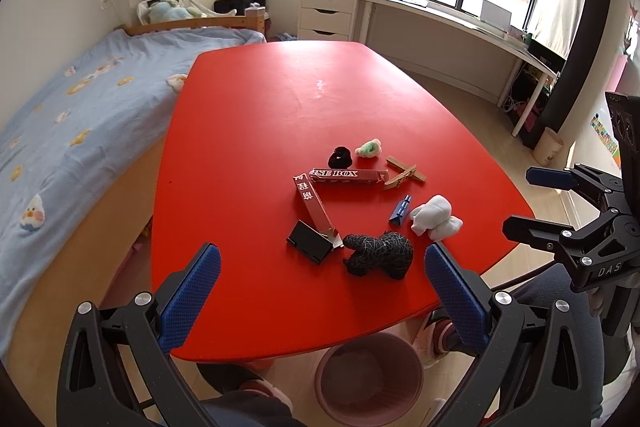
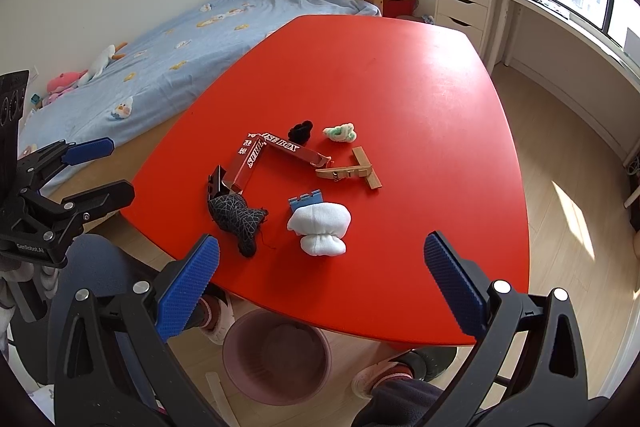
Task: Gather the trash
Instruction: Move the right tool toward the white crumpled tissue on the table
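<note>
On the red table [image 1: 260, 115] [image 2: 400, 75] lie a black patterned sock bundle [image 1: 378, 253] [image 2: 236, 217], a white sock bundle [image 1: 435, 217] [image 2: 320, 225], two red cartons [image 1: 346, 177] [image 2: 276, 151], a black holder [image 1: 310, 241], a blue clip [image 1: 401, 210] [image 2: 306, 201], wooden pegs [image 1: 404, 173] [image 2: 352, 171], a black scrunchie [image 1: 340, 157] [image 2: 301, 131] and a green-white wad [image 1: 370, 148] [image 2: 340, 133]. A pink bin [image 1: 368, 375] [image 2: 276, 355] stands on the floor under the near edge. My left gripper [image 1: 320, 295] is open above the near edge. My right gripper [image 2: 320, 287] is open, also empty.
A bed with a blue cover [image 1: 68, 107] [image 2: 160, 43] runs along the table's left side. White drawers [image 1: 328, 7] and a long desk [image 1: 460, 23] stand under the window. The person's knees and shoes show beside the bin.
</note>
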